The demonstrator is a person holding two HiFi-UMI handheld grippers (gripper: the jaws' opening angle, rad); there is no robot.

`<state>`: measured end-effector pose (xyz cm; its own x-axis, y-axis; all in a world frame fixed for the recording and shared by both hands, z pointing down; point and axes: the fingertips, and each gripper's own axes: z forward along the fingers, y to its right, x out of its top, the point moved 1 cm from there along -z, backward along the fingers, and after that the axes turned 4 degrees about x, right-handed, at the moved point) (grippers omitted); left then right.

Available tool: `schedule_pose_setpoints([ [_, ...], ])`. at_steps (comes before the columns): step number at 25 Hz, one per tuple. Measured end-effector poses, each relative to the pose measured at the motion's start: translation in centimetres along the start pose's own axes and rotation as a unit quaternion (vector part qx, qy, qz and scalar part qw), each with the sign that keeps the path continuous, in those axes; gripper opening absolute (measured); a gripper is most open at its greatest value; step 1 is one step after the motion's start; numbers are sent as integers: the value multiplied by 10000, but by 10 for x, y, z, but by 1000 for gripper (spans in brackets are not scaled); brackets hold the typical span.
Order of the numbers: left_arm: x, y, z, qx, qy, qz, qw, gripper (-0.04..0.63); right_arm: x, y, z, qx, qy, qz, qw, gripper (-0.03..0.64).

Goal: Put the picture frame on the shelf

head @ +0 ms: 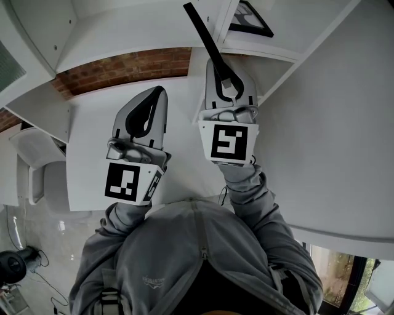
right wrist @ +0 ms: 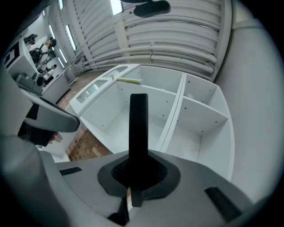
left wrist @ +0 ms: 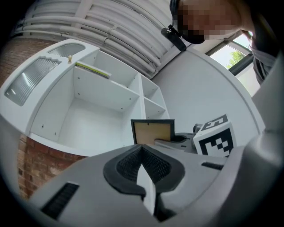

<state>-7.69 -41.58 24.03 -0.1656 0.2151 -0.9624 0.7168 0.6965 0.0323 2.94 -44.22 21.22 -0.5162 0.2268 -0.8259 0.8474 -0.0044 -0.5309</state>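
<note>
Picture frame (head: 206,40) held in front of the shelf (head: 123,31). The frame has a slim black border and a plain brown backing board. The board shows in the left gripper view (left wrist: 153,132), where the back faces the left gripper (left wrist: 142,155). In the head view and the right gripper view (right wrist: 138,128) the frame appears edge-on, as a narrow black bar.

The shelf (right wrist: 195,111) is a white unit of open compartments, split by an upright divider and horizontal boards. A second frame (head: 249,18), black with a pale mount, lies in a compartment at upper right of the head view. A brick wall (head: 123,67) shows beside the unit, and a ribbed white ceiling (right wrist: 177,40) above it.

The right gripper (head: 226,92) has its jaws clamped on the frame's near end, almost fully together (right wrist: 135,173). The frame's long axis continues the line of the jaws and points away from the person towards the shelf, angling up and left in the head view. The left gripper (head: 155,98) sits alongside, jaws together, with nothing between them.
</note>
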Motion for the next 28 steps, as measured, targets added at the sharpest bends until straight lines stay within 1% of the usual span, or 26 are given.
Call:
schedule_pose_setpoints([
  [3, 2, 1, 3, 2, 34, 26, 10000, 6, -3, -3, 10, 48, -140, -292, 9995, 34],
  [5, 4, 1, 5, 7, 55, 41, 10000, 6, -7, -4, 15, 63, -363, -492, 9981, 34],
  [11, 11, -1, 10, 23, 165, 76, 9998, 6, -12, -7, 33, 143, -823, -1217, 9890, 34],
  [13, 13, -3, 12, 19, 194, 89, 9998, 6, -14, -7, 39, 118, -979, -1503, 9837, 34],
  [16, 16, -5, 14, -5, 238, 91, 9997, 6, -17, -10, 46, 107, -1231, -1975, 9725, 34],
  [18, 18, -7, 16, -38, 277, 88, 9996, 6, -19, -13, 50, 141, -1370, -2199, 9658, 34],
  [25, 31, -13, 23, -166, 408, 101, 9990, 8, -22, -18, 66, 352, -1782, -2622, 9478, 34],
  [28, 29, -13, 33, -317, 304, 168, 9989, 8, -25, -19, 72, 478, -1937, -2795, 9392, 35],
])
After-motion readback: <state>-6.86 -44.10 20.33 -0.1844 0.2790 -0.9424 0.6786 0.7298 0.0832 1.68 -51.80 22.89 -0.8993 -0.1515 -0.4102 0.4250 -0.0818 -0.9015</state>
